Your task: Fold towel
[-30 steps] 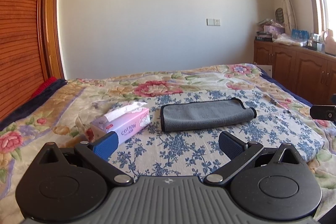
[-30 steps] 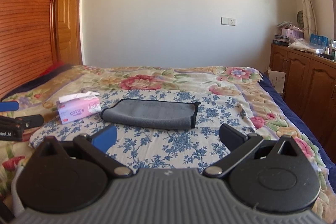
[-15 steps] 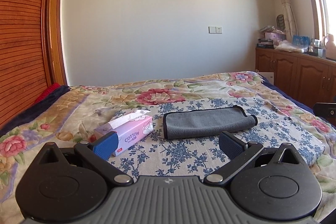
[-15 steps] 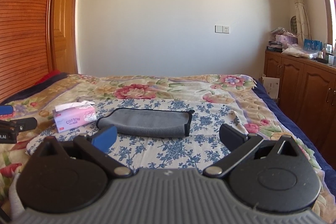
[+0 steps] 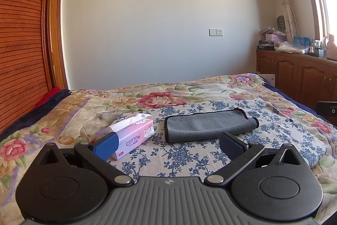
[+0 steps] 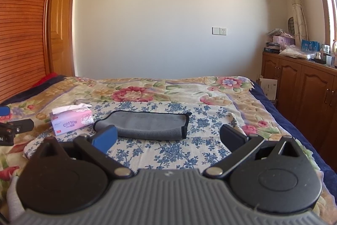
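Observation:
A grey towel [image 5: 207, 127] with a black hem lies folded on the blue-flowered cloth [image 5: 189, 157] on the bed; it also shows in the right wrist view [image 6: 147, 124]. My left gripper [image 5: 168, 146] is open and empty, held back from the towel's near edge. My right gripper [image 6: 169, 138] is open and empty, also short of the towel. The left gripper's tip shows at the left edge of the right wrist view [image 6: 15, 131]. The right gripper's tip shows at the right edge of the left wrist view [image 5: 327, 109].
A pink tissue box [image 5: 132, 136] lies left of the towel, also in the right wrist view [image 6: 72, 120]. The floral bedspread [image 5: 164, 94] covers the bed. A wooden wardrobe [image 5: 23, 45] stands left, and cluttered wooden cabinets [image 6: 303, 85] stand right.
Both views have tilted upward and drawn back a little, so the towel and tissue box sit lower and smaller in frame. Both grippers stay open; the towel has not moved.

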{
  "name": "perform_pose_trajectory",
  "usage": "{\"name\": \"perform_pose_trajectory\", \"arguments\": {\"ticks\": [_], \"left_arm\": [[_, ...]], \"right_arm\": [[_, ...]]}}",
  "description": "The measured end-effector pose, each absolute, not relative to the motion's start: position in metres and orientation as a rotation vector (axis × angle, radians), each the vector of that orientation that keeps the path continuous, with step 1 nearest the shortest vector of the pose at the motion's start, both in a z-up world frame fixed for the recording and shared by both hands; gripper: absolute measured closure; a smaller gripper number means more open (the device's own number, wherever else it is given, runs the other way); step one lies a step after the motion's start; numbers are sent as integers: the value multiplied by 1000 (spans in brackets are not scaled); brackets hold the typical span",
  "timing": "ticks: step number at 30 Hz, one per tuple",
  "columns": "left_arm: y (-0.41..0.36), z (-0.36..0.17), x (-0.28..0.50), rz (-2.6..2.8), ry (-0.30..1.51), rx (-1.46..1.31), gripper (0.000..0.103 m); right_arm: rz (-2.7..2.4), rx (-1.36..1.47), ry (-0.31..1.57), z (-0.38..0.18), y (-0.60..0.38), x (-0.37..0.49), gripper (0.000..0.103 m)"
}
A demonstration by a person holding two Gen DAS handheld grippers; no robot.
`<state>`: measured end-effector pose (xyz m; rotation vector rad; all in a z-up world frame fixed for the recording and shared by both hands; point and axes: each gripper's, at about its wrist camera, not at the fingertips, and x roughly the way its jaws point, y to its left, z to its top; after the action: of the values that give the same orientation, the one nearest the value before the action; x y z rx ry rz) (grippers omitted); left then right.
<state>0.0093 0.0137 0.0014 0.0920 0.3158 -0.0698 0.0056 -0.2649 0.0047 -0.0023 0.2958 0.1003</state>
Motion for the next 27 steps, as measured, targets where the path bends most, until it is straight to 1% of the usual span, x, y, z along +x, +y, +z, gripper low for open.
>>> {"name": "perform_pose_trajectory", "arguments": {"ticks": [27], "left_arm": [[14,3,9,-65,313,88,0]], "right_arm": [[90,-1,292,4,-268,6,0]]}}
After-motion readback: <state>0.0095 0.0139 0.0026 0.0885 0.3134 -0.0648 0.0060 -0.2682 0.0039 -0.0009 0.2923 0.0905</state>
